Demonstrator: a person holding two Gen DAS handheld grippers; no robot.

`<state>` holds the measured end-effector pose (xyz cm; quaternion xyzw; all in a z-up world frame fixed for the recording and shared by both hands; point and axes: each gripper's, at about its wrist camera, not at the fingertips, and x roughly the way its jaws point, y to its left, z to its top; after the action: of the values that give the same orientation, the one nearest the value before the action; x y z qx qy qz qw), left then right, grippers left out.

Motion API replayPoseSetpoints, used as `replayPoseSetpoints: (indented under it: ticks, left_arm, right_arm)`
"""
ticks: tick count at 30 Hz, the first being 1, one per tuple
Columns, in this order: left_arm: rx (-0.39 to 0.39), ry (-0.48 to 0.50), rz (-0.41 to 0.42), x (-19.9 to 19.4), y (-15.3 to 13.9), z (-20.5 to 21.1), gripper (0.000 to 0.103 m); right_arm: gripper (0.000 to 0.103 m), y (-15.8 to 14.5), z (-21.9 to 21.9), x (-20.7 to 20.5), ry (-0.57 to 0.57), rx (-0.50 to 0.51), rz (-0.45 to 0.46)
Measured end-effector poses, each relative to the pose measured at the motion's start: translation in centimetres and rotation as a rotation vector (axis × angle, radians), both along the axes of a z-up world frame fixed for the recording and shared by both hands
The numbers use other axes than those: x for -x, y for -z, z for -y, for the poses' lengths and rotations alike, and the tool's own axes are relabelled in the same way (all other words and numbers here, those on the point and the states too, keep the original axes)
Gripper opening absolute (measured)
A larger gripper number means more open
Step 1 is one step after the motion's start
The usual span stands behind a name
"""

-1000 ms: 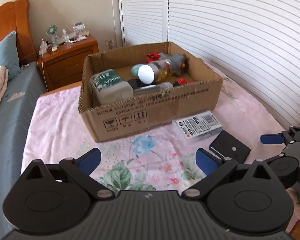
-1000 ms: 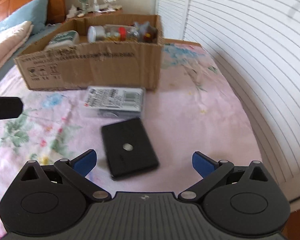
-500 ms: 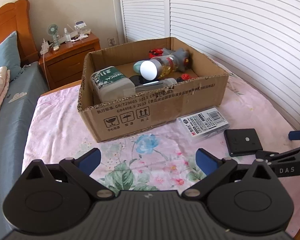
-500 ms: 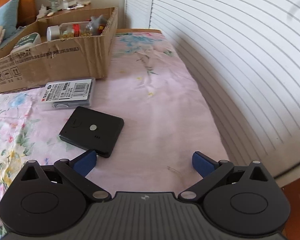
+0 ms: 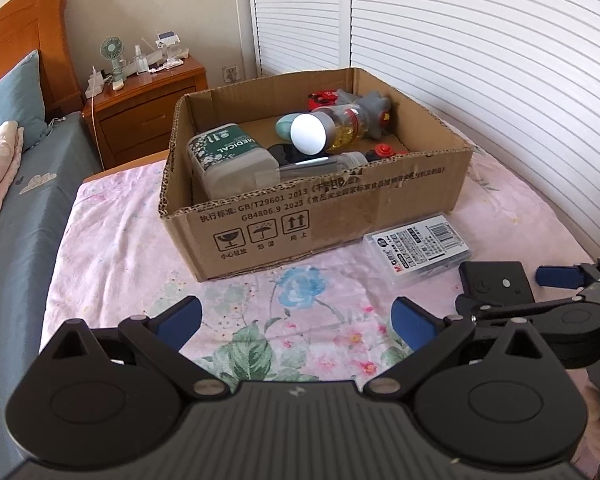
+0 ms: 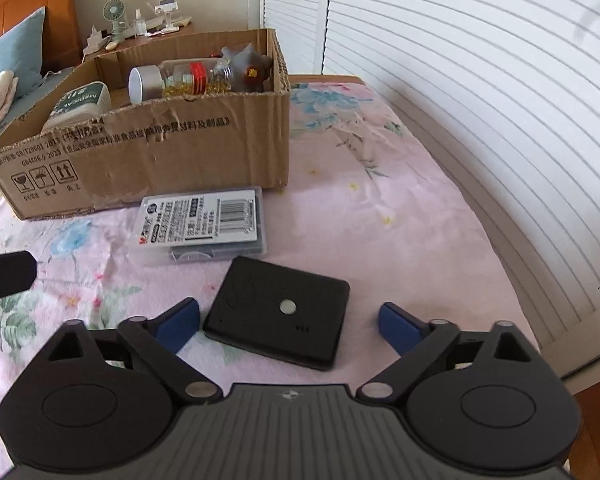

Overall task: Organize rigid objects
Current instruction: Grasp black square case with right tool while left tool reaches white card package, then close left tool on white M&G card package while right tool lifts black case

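Observation:
A flat black device (image 6: 280, 312) lies on the flowered bedspread, seen too in the left wrist view (image 5: 496, 284). My right gripper (image 6: 288, 326) straddles it with jaws closing; the left fingertip is near its corner, the right one stands apart, so neither pad presses. Just beyond lies a clear labelled plastic case (image 6: 200, 224) against the cardboard box (image 6: 160, 160). The box holds a white-capped bottle (image 5: 312, 132), a green pack and a grey toy. My left gripper (image 5: 296, 320) hovers open over bare bedspread in front of the box (image 5: 340, 216).
White slatted doors (image 5: 480, 60) run along the right, close to the bed's edge. A wooden nightstand (image 5: 148, 96) with a small fan stands behind the box. A blue pillow (image 5: 8, 100) and a headboard are at the far left.
The right gripper swung away to the right, then came back over the black device, which now sits between narrower jaws. The left gripper has hardly moved.

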<state>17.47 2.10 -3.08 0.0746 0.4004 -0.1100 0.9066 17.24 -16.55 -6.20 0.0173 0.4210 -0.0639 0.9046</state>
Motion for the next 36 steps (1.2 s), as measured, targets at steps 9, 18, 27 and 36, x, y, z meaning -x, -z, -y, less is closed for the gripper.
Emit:
replayPoseSetpoints:
  ticks: [9,18,27,36]
  left_arm:
    - [-0.029,0.033,-0.019,-0.5,0.2,2.6,0.101]
    - [0.001,0.056,-0.087,-3.4,1.3,7.1,0.101]
    - [0.04,0.008,-0.171,-6.0,3.4,10.3,0.101]
    - [0.041,-0.036,-0.171,-7.1,4.3,11.6,0.098]
  right_arm:
    - [0.075,-0.5,1.7,1.7,-0.026,0.0,-0.001]
    - [0.075,-0.1,3.3,3.4,-0.072,0.002,0.043]
    - [0.076,0.1,3.7,4.0,-0.124,0.004,0.076]
    - [0.083,0.3,4.0,3.9,-0.127,0.004,0.087]
